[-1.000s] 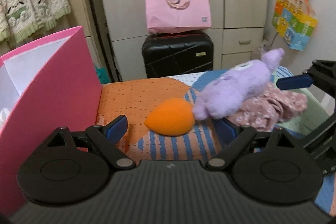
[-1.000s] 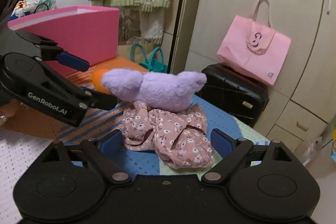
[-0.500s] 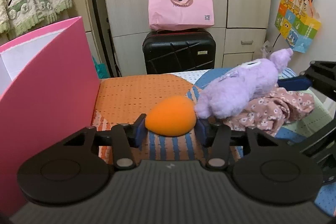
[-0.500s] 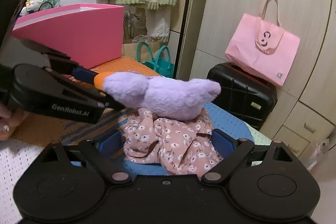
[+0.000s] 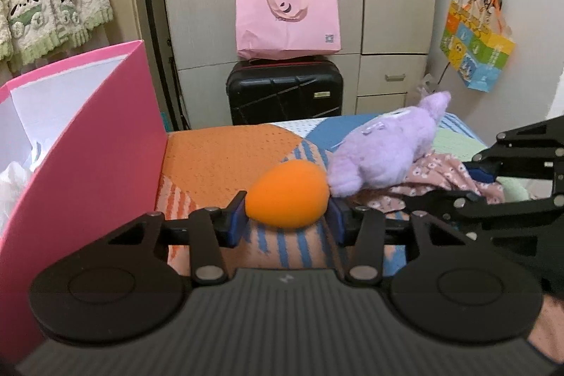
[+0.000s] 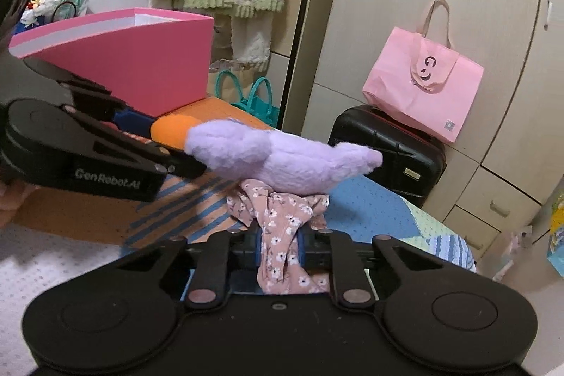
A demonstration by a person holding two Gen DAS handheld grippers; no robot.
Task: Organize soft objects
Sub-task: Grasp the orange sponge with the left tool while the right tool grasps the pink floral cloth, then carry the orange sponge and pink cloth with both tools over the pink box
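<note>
Foam is what the left gripper (image 5: 287, 217) has hold of: an orange egg-shaped sponge (image 5: 287, 196), matte and smooth, sits squarely between the blue pads, which press on its two flanks at the widest part. It looks very light and springy; I judge it will give under the squeeze and could pop out forward if the pads sit too near its tapered end, so a hold across the fat middle, as now, seems right.

The right gripper (image 6: 280, 247) has just been closing, and its jaws are pressed together on a bunched fold of floral cloth (image 6: 282, 235), thin pink fabric printed with small white flowers. Cloth like this is limp and will trail and drape when lifted; only the pinched fold is secured, and the rest hangs loose ahead of the pads.

Resting on that cloth, just beyond the right fingertips, lies a lilac plush toy (image 6: 282, 161), long-piled, fluffy and rounded. It is not gripped, so raising the fabric would likely tip or roll it off. Its near end touches the sponge, to the right of the left pads.

Beneath everything is a quilted bedspread (image 5: 225, 157) in orange, blue stripes and pale green. To the left of the left gripper stands a stiff pink box (image 5: 88, 143), smooth-walled, white inside and open on top, the likely place for these soft things.
</note>
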